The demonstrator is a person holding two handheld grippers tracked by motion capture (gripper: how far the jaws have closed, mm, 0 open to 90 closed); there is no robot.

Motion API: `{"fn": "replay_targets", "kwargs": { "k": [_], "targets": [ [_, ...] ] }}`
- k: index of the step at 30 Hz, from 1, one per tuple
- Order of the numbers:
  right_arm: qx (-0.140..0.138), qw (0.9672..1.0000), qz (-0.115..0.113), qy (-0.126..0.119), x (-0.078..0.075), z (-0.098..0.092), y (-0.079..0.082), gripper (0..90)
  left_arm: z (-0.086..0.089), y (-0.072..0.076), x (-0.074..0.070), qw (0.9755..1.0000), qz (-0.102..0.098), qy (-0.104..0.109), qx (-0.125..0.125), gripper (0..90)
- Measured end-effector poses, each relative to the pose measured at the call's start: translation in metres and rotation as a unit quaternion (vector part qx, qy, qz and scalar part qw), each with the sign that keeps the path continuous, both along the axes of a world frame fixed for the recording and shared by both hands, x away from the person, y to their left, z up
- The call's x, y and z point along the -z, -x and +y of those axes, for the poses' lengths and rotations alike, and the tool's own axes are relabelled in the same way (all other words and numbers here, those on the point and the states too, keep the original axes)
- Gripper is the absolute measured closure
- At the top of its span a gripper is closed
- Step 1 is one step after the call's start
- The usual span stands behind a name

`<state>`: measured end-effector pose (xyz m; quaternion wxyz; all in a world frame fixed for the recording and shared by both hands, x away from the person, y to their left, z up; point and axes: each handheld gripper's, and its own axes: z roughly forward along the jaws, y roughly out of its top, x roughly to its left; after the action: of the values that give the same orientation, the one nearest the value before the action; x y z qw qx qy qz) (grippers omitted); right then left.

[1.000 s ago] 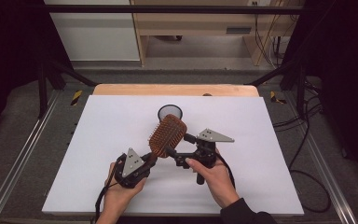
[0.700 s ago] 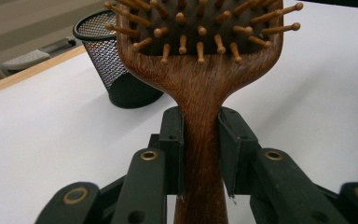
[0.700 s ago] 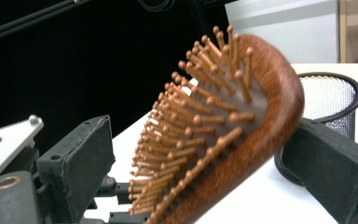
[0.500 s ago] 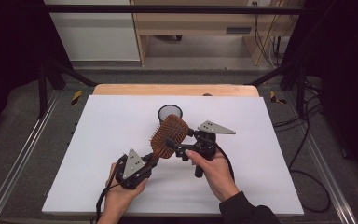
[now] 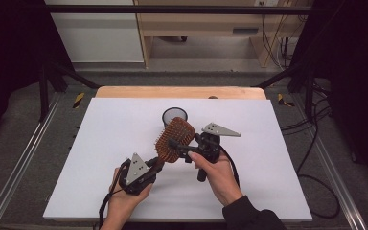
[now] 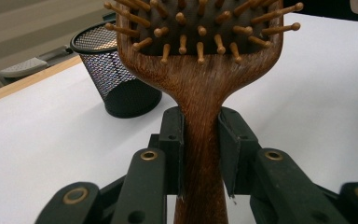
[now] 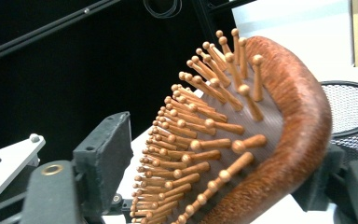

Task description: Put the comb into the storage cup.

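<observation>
- Lying mid-frame in the high view, the white table [image 5: 105, 158] had bare surface on every side of both hands, its near edge just below them.
- The hairbrush [image 5: 174, 140] ran from lower left to upper right, bristled head uppermost, handle down.
- The left gripper [image 6: 200, 140] was clamped on the handle's neck.
- The right gripper [image 5: 181, 146] straddled the head; its jaws had just been closing, one pad clear of the bristles.
- The mesh cup [image 5: 174, 115] stood just beyond the head.

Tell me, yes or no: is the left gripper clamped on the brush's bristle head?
No, the left gripper pinches the hairbrush by its wooden handle, below the bristles.
</observation>
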<state>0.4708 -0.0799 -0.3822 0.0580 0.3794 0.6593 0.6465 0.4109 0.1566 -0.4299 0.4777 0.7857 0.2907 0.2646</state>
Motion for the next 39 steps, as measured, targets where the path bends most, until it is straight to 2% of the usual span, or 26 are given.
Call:
{"fn": "replay_targets", "kwargs": {
  "k": [11,22,32,39],
  "targets": [
    [-0.003,0.9999,0.006,-0.012,-0.0004,-0.0017,-0.0011,30.0,0.0009,-0.0002,-0.0004,1.0000,0.001,0.005,0.002,72.9],
    [-0.003,0.9996,0.014,-0.023,-0.0001,-0.0019,-0.0020,30.4,-0.0005,0.0001,0.0005,1.0000,0.002,0.007,0.007,72.9],
    [-0.003,0.9996,0.011,-0.027,-0.0015,-0.0031,0.0000,38.2,0.0006,-0.0007,0.0014,0.9998,0.006,0.017,0.010,73.0],
    [-0.004,0.9996,0.008,-0.026,-0.0040,-0.0016,0.0023,43.3,0.0003,-0.0010,0.0024,0.9998,0.008,0.017,0.010,73.0]
  ]
}}
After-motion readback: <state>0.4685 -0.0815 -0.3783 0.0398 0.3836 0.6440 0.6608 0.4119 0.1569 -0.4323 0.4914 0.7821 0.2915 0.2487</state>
